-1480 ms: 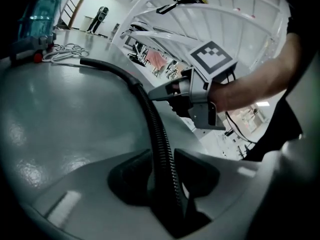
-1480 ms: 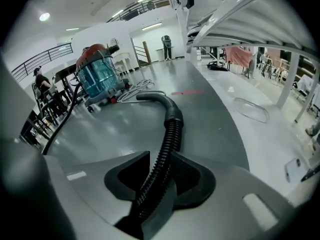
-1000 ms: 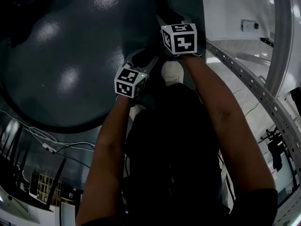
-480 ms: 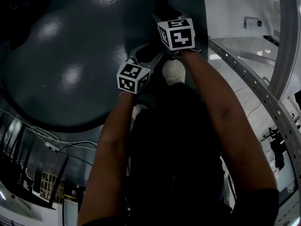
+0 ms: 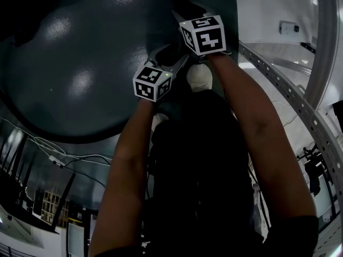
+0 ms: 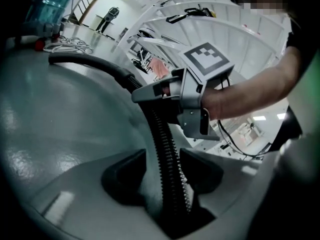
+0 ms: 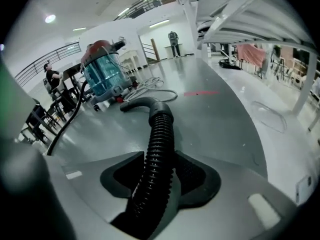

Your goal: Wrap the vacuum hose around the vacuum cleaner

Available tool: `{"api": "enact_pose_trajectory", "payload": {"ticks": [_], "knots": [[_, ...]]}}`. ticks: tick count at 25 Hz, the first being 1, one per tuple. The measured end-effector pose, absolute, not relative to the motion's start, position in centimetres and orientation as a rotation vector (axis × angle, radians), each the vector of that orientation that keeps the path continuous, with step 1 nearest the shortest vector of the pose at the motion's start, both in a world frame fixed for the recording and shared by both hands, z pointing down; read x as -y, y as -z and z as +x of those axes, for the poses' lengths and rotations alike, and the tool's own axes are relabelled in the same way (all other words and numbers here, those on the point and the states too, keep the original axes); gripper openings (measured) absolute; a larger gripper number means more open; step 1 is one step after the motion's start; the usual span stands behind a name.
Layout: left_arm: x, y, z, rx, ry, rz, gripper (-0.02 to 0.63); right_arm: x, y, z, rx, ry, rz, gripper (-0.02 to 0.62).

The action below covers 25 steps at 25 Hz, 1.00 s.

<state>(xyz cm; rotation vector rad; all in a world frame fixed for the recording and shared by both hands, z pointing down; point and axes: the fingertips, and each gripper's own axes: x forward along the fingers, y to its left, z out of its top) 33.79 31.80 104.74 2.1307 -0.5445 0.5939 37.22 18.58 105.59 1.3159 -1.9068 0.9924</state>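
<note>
The black ribbed vacuum hose [image 7: 155, 149] runs from the floor up through both grippers. Its curved end piece [image 7: 145, 104] lies on the grey floor, short of the blue-and-red vacuum cleaner [image 7: 102, 76] at the back left. My right gripper [image 7: 157, 176] is shut on the hose, and its jaws have just been closing. My left gripper [image 6: 162, 171] has the hose [image 6: 165, 149] between its pads with a gap on the left side; its jaws have just been opening. In the left gripper view my right gripper [image 6: 137, 95] sits further along the hose. In the head view, left gripper [image 5: 163, 55] and right gripper [image 5: 182, 15] are close together.
White cables [image 7: 150, 86] lie coiled on the floor beside the vacuum cleaner. A person [image 7: 50, 76] stands among dark chairs at the left, another [image 7: 173, 41] far back. A perforated metal rail [image 5: 289, 98] runs along the right. A red mark [image 7: 200, 92] is on the floor.
In the head view both marker cubes have shifted slightly upward in the picture, the right one a little more. The hose stays between both pairs of jaws.
</note>
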Motion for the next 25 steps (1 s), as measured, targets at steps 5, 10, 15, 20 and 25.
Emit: {"api": "enact_pose_trajectory", "payload": {"ticks": [5, 10, 15, 20, 25], "knots": [[-30.8, -101.0, 32.6, 0.57, -0.574, 2.127, 0.213, -17.3, -101.4, 35.0, 1.948, -0.936, 1.27, 0.193], [-30.0, -96.2, 30.9, 0.586, -0.596, 2.126, 0.21, -15.2, -95.9, 34.8, 1.951, -0.947, 1.308, 0.189], [-28.9, -90.8, 29.4, 0.592, -0.625, 2.14, 0.212, -13.3, -89.2, 34.4, 1.978, -0.916, 1.302, 0.187], [-26.8, -84.1, 30.1, 0.614, -0.57, 2.171, 0.212, -11.7, -81.6, 33.7, 2.02, -0.853, 1.268, 0.187], [-25.1, -77.6, 30.5, 0.642, -0.51, 2.179, 0.212, -10.2, -73.6, 32.6, 2.07, -0.798, 1.25, 0.186]]}}
